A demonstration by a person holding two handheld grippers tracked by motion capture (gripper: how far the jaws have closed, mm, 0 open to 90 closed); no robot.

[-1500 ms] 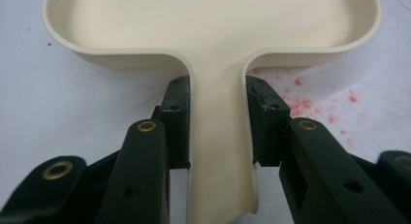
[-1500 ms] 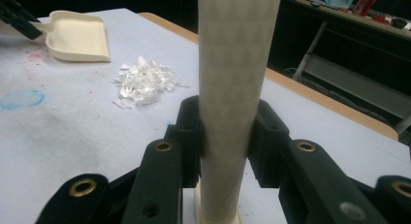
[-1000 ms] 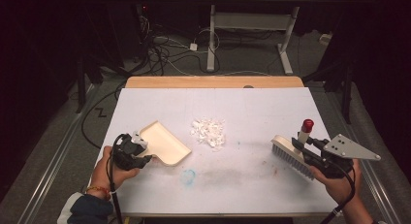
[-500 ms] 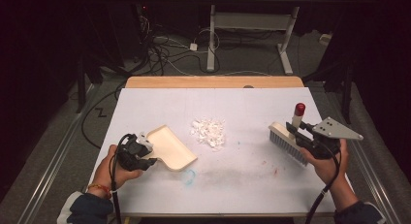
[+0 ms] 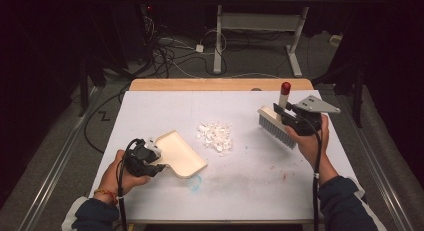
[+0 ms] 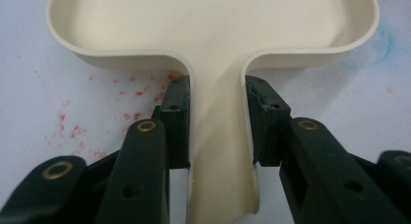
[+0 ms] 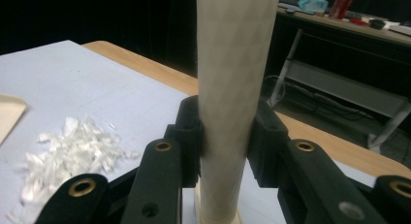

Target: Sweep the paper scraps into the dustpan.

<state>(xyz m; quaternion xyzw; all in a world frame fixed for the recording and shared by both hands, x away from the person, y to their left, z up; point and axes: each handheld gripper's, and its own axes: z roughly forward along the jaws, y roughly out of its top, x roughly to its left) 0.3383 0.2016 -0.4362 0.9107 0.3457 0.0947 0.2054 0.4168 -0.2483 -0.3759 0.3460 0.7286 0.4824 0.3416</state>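
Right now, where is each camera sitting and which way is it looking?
High view: sits above the person's side, looking forward and down on the table; shows both forearms, the left gripper and the right gripper.
Left gripper view: rides on the left gripper, looking along its black jaws clamped on the dustpan handle.
Right gripper view: rides on the right gripper, looking across the table past the brush handle its jaws grip.
Shared: the high and right gripper views both show the white scraps.
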